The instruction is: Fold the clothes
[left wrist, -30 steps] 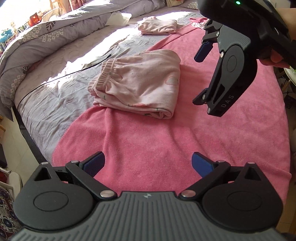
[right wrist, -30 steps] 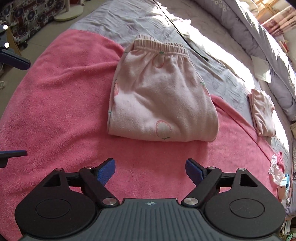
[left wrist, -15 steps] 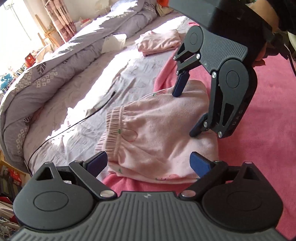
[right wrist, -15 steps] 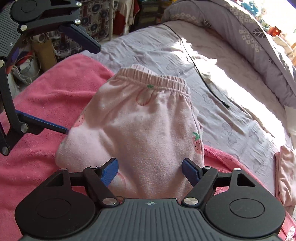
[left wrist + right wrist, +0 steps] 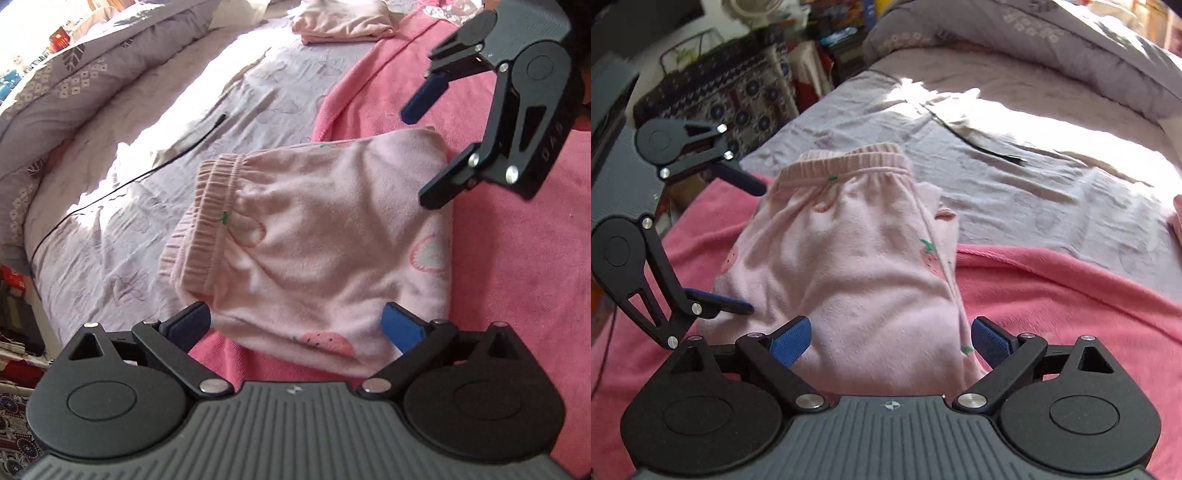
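Folded pale pink pants [image 5: 314, 240] with strawberry prints and a ribbed waistband lie half on the pink towel [image 5: 517, 277], half on the lilac sheet [image 5: 122, 240]. My left gripper [image 5: 295, 325] is open, its blue pads either side of the pants' near edge. My right gripper [image 5: 424, 147] is open at the far right corner of the fold. In the right wrist view, the right gripper [image 5: 892, 339] straddles the folded end of the pants [image 5: 849, 266]. The left gripper [image 5: 746, 247] stands open at their left side, with one fingertip [image 5: 738, 306] against the cloth.
A black cable [image 5: 147, 173] runs across the sheet beyond the waistband. Another folded pink garment [image 5: 343, 22] lies at the far end of the bed. A rolled lilac duvet [image 5: 92, 74] lines the far side. A patterned rug and clutter [image 5: 738, 99] sit beyond the bed's edge.
Both grippers have closed in on the folded pants from farther back and now straddle its opposite edges. Both stay open, and the pants lie in the same fold.
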### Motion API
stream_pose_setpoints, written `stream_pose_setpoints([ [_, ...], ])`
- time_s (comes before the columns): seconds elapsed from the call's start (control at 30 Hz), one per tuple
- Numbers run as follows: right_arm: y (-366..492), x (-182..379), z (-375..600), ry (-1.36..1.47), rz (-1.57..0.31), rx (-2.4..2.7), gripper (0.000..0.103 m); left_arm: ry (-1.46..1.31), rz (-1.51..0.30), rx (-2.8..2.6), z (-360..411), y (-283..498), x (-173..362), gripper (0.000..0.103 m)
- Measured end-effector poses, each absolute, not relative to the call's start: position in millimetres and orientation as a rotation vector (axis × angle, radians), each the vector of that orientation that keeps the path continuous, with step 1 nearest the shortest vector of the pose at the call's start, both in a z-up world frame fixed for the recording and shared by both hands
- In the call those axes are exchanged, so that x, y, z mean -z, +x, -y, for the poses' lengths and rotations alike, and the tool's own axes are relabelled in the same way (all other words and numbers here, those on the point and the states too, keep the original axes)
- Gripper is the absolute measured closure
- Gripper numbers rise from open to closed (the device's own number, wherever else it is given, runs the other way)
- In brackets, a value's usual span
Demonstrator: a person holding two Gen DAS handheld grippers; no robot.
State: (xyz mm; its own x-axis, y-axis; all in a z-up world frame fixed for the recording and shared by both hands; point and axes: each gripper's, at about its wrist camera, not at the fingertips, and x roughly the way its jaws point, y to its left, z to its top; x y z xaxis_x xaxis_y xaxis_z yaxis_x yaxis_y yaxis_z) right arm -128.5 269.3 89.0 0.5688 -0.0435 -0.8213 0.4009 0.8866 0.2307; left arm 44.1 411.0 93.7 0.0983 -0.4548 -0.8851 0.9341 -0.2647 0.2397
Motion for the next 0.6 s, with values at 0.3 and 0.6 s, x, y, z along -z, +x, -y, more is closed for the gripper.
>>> stream_pose_setpoints([
  [0.3,-170,-36,-229,1.211,-0.712,0.457,0.022,1.308,-0.354,1.546,-427,-22,-69,0.014],
  [0.6,-152,-38,-225,1.448,-0.502,0.595,0.074,1.177,-0.458,1.541,-416,4,-86,0.070],
])
